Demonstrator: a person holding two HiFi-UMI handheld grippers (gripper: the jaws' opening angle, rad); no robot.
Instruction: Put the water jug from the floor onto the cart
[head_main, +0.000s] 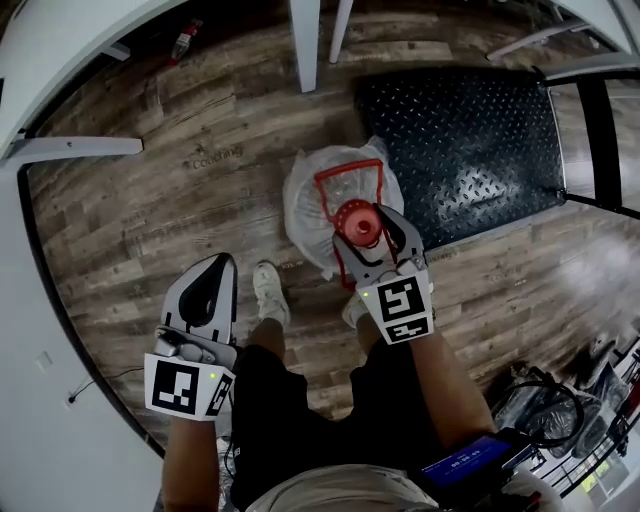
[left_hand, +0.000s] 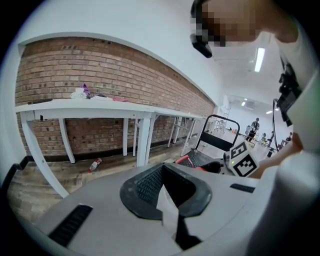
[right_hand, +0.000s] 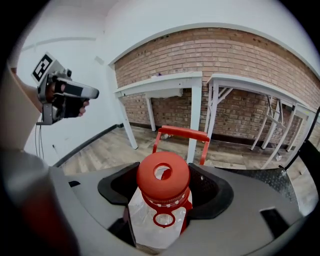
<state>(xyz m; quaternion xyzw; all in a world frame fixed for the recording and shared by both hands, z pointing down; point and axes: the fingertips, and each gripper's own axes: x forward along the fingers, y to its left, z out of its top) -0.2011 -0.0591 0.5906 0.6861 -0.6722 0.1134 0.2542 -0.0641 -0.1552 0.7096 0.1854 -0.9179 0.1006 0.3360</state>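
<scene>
Clamping the right gripper (head_main: 372, 235) on the neck of the water jug (head_main: 320, 205), just under its red cap (head_main: 360, 222), you carry the whole load on that one narrow point. The right gripper view shows both fingers (right_hand: 210, 187) pressed against the neck, with the red handle (right_hand: 180, 132) standing up past the cap. The jug sits just beside the near edge of the cart (head_main: 460, 150), on the side facing you. Whether its base is on the floor or already off it cannot be read from these views.

Your left gripper (head_main: 212, 275) hangs well away from the cart, on your far side from it, with its fingers closed on nothing.

The main risk is weight. A jug of this kind is probably heavy, and a smooth neck could slide down through the fingers until only the cap's rim catches. If the body swings as it rises, it could knock the cart's edge and twist out of the grip. A drop here would land near your shoe (head_main: 268, 290). The jug must clear the cart's deck fully, or its base may catch the lip and tip.
</scene>
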